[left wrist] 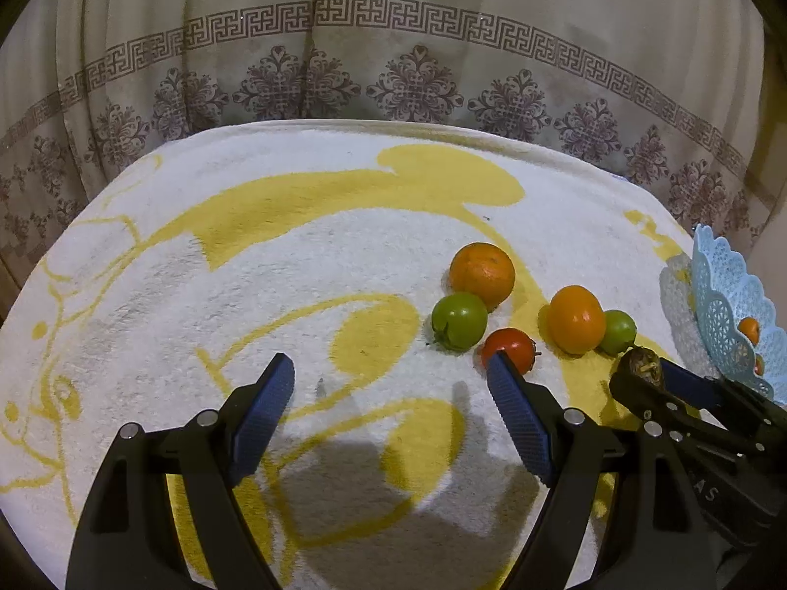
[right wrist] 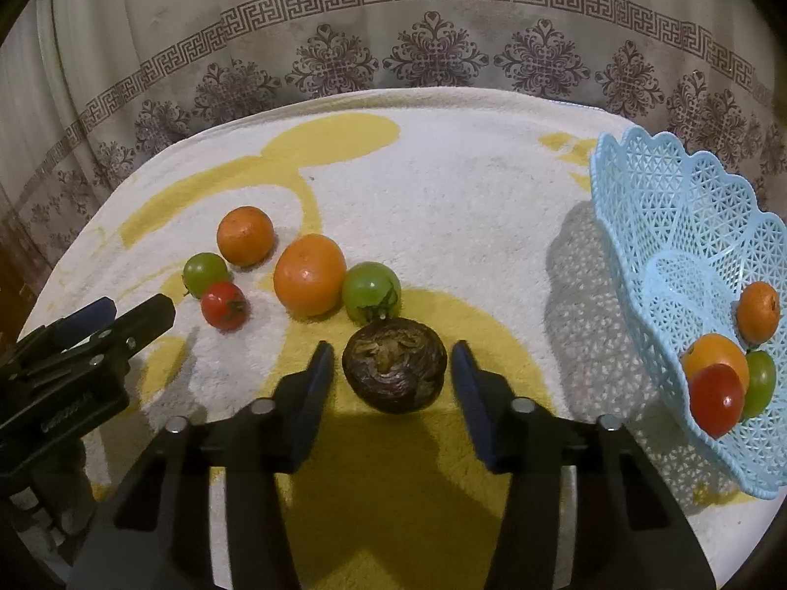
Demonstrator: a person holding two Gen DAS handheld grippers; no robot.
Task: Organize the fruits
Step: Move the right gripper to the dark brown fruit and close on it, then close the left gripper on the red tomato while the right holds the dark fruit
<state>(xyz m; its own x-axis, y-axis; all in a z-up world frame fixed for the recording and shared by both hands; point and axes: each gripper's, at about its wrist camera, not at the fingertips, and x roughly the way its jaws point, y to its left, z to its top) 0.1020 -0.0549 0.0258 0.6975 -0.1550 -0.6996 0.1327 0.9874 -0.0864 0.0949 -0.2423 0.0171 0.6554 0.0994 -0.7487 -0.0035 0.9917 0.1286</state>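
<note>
over on the left wrist view, the left gripper (left wrist: 391, 383) is hanging released above the towel (left wrist: 295, 270), nothing between its jaws, the red tomato (left wrist: 511, 346) just past its right finger. on the right wrist view, the right gripper (right wrist: 388, 368) is straddling the dark wrinkled fruit (right wrist: 395, 371), dead centre, slim gaps either side, pads not pressing. the blue basket (right wrist: 654, 206) is waiting off right, so the right hand is nearer.
</note>
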